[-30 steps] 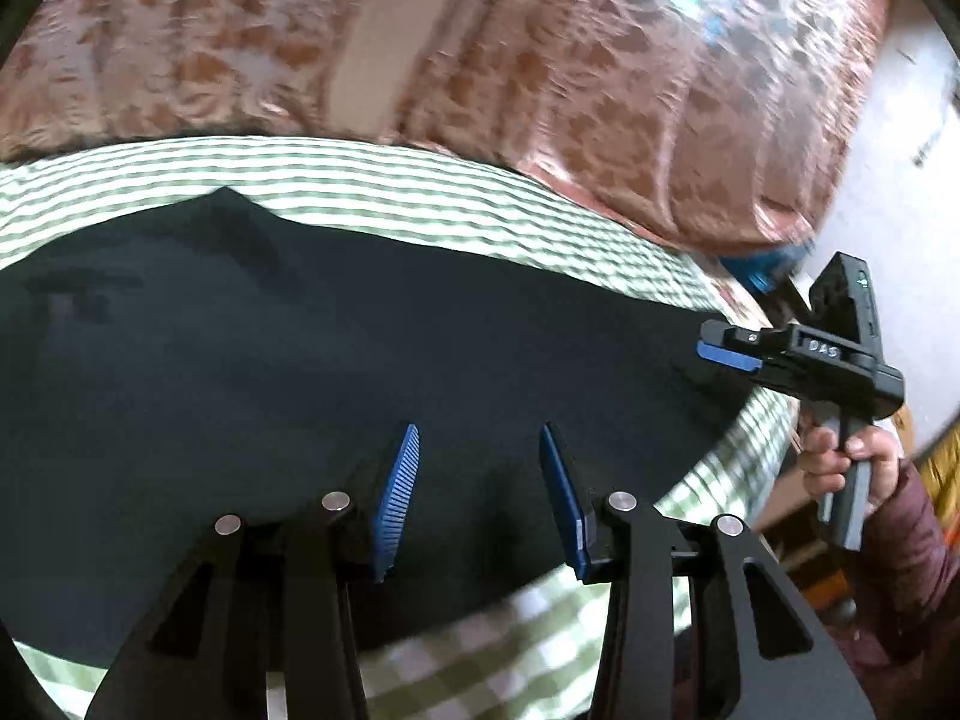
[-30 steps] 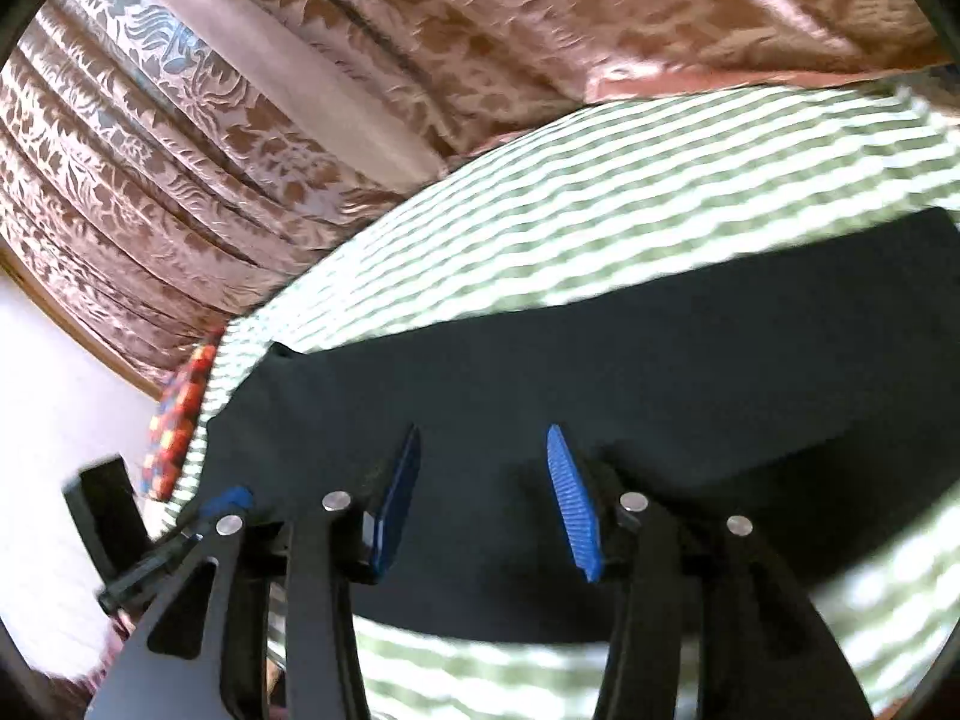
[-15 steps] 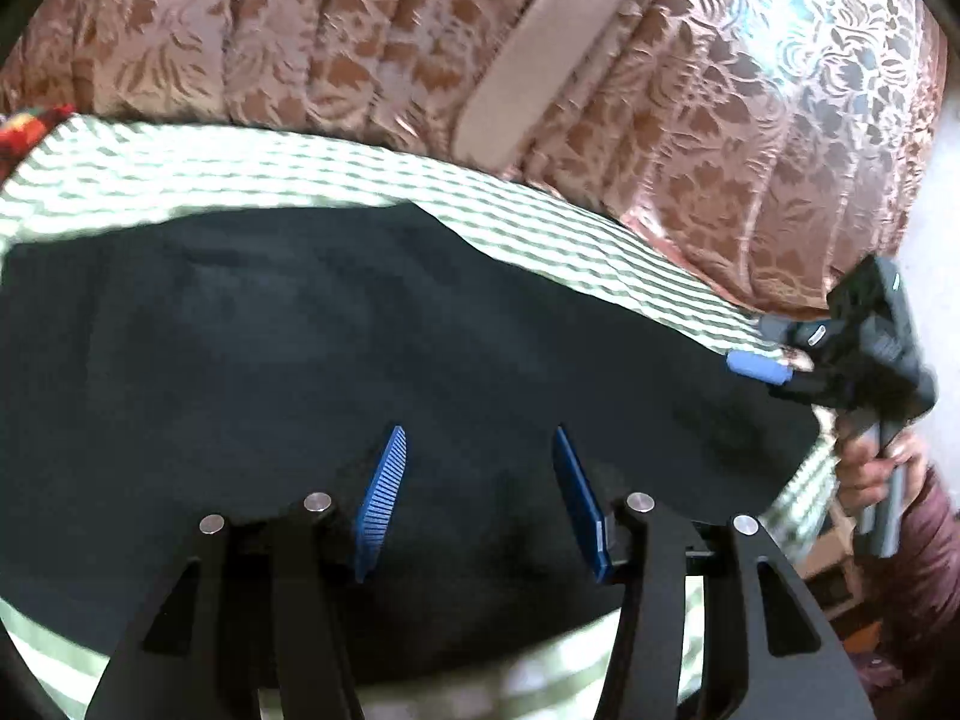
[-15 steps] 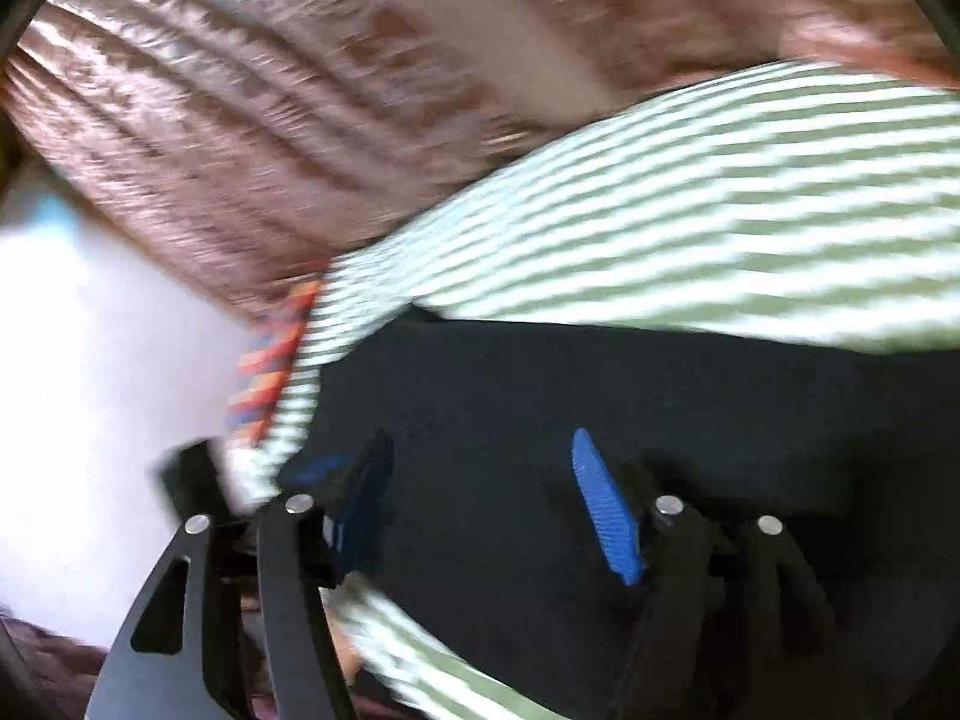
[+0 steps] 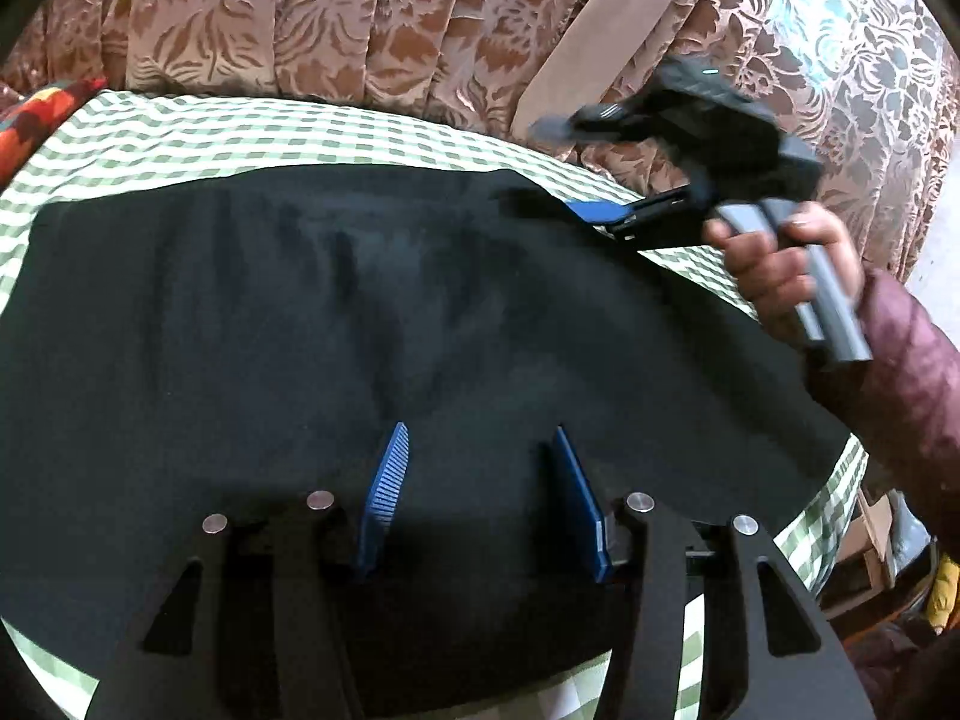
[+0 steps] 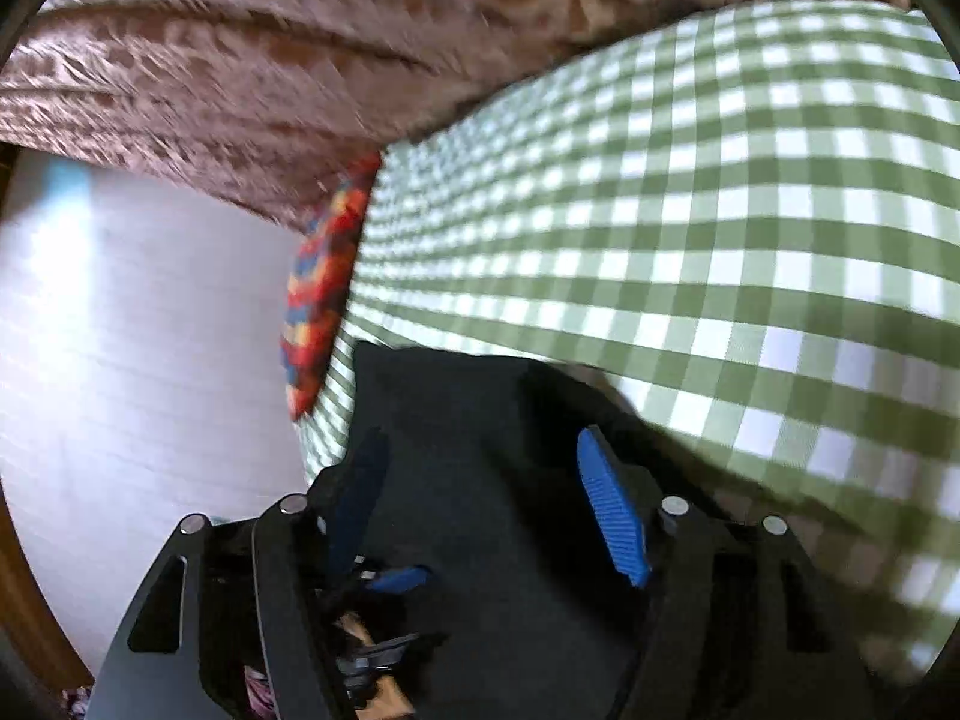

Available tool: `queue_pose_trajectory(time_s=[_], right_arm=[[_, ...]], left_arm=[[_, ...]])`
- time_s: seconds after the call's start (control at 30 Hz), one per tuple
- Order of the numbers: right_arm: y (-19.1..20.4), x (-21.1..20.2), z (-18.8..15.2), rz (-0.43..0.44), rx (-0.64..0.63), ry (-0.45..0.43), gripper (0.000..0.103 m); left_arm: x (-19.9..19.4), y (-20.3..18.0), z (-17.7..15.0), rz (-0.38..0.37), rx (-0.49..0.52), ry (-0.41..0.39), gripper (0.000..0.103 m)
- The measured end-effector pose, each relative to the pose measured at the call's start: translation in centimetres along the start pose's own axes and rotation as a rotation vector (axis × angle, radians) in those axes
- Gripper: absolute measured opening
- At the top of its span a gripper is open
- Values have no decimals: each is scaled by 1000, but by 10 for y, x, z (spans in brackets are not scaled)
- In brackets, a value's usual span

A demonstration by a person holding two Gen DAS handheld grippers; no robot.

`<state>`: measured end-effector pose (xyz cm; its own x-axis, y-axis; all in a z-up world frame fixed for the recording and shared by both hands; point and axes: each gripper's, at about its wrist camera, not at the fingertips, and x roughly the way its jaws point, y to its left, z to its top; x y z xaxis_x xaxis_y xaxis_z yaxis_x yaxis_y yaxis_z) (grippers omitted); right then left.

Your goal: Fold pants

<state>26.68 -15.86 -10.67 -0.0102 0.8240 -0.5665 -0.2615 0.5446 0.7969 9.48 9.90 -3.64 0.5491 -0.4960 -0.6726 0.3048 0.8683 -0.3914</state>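
Observation:
Black pants (image 5: 336, 324) lie spread flat across a green-and-white checked bed cover (image 5: 252, 132). My left gripper (image 5: 480, 468) is open and empty, low over the near part of the pants. My right gripper shows in the left wrist view (image 5: 576, 180) at the pants' far right edge, its blue lower finger at the fabric edge and the jaws apart. In the right wrist view the right gripper (image 6: 480, 468) is open over a far corner of the pants (image 6: 468, 420), with the checked cover (image 6: 690, 228) beyond.
Brown floral curtains (image 5: 372, 24) hang behind the bed. A multicoloured cushion (image 6: 321, 288) lies at the bed's left end, next to a white wall (image 6: 132, 324). Clutter shows below the bed's right edge (image 5: 870, 546).
The right gripper has swung from the pants' right end up to their far edge. The left gripper has stayed open over the near part and turned slightly left.

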Motion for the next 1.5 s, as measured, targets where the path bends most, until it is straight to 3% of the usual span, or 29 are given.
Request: queue_pose_trajectory(time_s=[0.1,0.17,0.23,0.27,0.3,0.37,0.43,0.53,0.6,0.67,0.7,0.77,0.87,1.0,1.03,1.07,1.1,1.13,1.2,1.27,1.33,1.37,1.4,1.5], right_arm=[[1,13,4,94,-43,54,59],[1,17,9,132,-45,45,68],[-1,21,13,134,-34,17,65],[-6,21,14,62,-23,-35,41],[-14,17,13,50,14,-91,17],[-36,10,10,95,124,-180,8],[-53,13,7,51,183,-205,4],[-43,12,5,9,139,-203,9],[-30,1,1,58,99,-198,49],[-18,-10,-5,53,62,-203,54],[-12,-17,-7,11,36,-224,54],[-3,-34,-13,13,12,-236,51],[17,-49,-33,-35,-82,-230,35],[31,-27,-56,-154,-162,-161,29],[27,-18,-55,-197,-153,-153,28],[20,-5,-51,-299,-134,-146,20],[15,7,-47,-388,-123,-141,0],[4,15,-45,-416,-96,-159,0],[-4,10,-47,-358,-52,-201,0],[0,6,-53,-360,-60,-211,0],[9,-4,-63,-368,-76,-226,10],[16,-12,-71,-363,-89,-238,28],[22,-17,-76,-352,-99,-247,39],[41,-34,-108,-311,-150,-271,39]], left_arm=[[-1,0,0,-1,-4,-2,50],[-1,-1,1,0,-4,-2,50],[0,1,4,-5,-13,-2,50],[0,2,4,-8,-21,-3,50],[0,2,4,-5,-27,-5,50],[2,1,3,12,-23,-3,49],[4,-1,4,31,-13,6,49],[2,1,15,29,-57,46,49],[-10,5,29,4,-97,23,49],[-21,12,43,-16,-122,-27,49],[-22,19,53,-1,-147,-34,49],[-22,32,68,71,-159,-46,49],[-18,53,83,115,-202,-46,49],[-3,81,92,230,-223,-23,49],[6,92,91,270,-239,15,44],[14,103,86,324,-237,42,38],[17,108,83,328,-230,37,34],[17,110,80,318,-209,20,34],[14,110,77,318,-182,19,34],[2,108,76,307,-198,4,35],[-19,107,71,270,-233,-60,42],[-36,109,63,251,-263,-105,48],[-49,111,55,249,-291,-136,54],[-98,130,12,252,-408,-221,54]])
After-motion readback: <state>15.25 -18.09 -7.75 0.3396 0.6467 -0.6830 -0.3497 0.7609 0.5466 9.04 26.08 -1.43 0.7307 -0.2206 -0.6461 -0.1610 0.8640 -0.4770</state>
